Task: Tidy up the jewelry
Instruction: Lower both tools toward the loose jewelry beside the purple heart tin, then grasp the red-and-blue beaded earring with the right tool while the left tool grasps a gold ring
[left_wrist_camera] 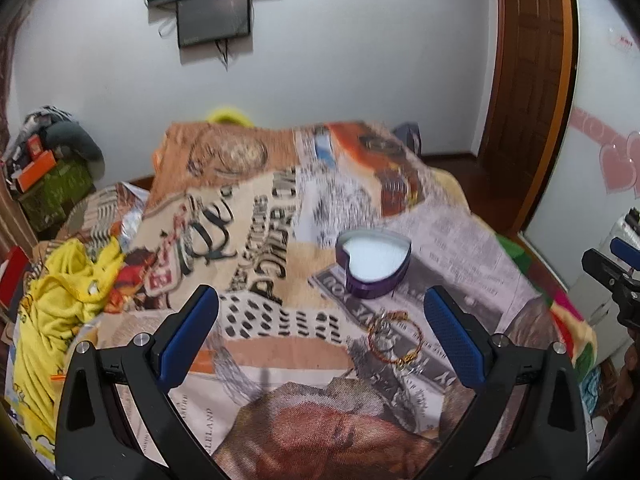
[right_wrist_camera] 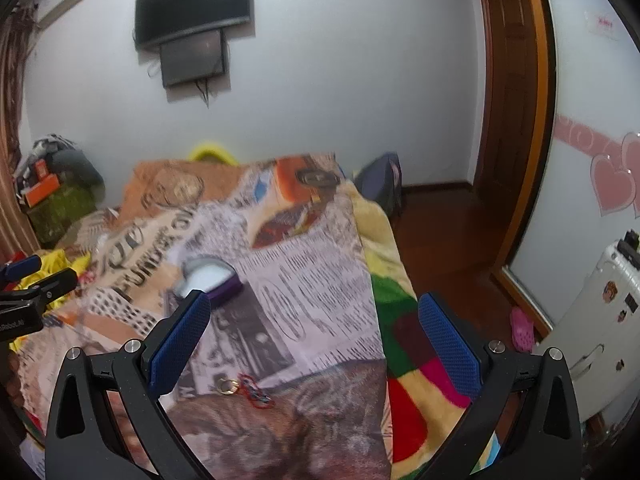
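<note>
A purple heart-shaped tin (left_wrist_camera: 374, 262) with a white lining stands open on the printed blanket (left_wrist_camera: 256, 216). Just in front of it lies a gold and red bracelet (left_wrist_camera: 394, 336) with a small charm. My left gripper (left_wrist_camera: 320, 332) hovers open above the blanket, and the bracelet lies between its fingers, nearer the right one. In the right wrist view the tin (right_wrist_camera: 210, 278) sits behind the left finger, and a gold ring with red thread jewelry (right_wrist_camera: 244, 390) lies low between the fingers. My right gripper (right_wrist_camera: 314, 340) is open and holds nothing.
Yellow clothes (left_wrist_camera: 60, 312) are heaped at the blanket's left. A colourful fleece (right_wrist_camera: 404, 340) hangs over the bed's right edge above a wood floor. A white suitcase (right_wrist_camera: 600, 332) and a pink slipper (right_wrist_camera: 522, 328) stand at the right. The other gripper (left_wrist_camera: 612, 280) shows at the right edge.
</note>
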